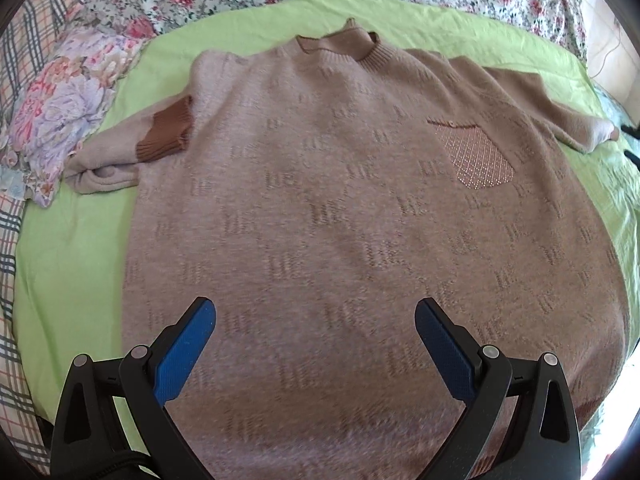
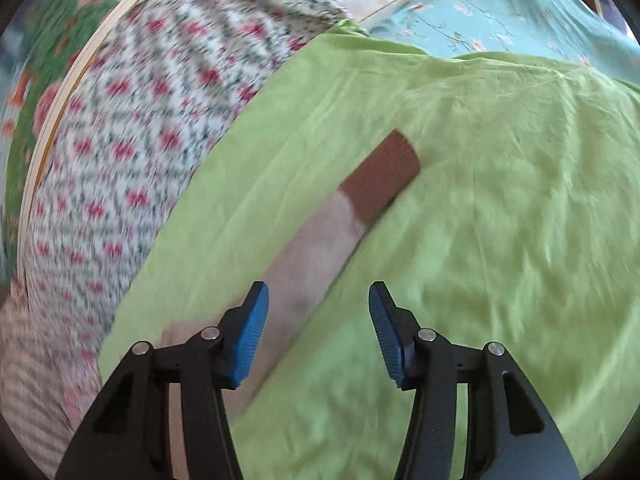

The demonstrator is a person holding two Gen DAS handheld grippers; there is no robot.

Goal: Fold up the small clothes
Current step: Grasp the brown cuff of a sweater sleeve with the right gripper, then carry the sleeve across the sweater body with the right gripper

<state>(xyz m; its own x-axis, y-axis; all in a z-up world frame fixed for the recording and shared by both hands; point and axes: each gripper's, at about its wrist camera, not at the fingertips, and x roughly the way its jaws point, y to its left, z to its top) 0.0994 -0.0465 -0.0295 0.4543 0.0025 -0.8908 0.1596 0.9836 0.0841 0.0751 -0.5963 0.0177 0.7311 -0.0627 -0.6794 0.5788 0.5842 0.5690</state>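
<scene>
Beige knit sweater (image 1: pixel 340 200) is lying flat on the green sheet (image 1: pixel 80 240), left gripper (image 1: pixel 316 312) gaping empty over its near hem, right gripper (image 2: pixel 319 296) gaping empty above the outstretched right sleeve (image 2: pixel 320 240), risking pinching sheet along with knit.

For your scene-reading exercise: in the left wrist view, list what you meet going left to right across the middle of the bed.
Plaid bedding → crumpled floral cloth → brown sleeve cuff → sweater body → studded chest pocket → outstretched sleeve.
</scene>
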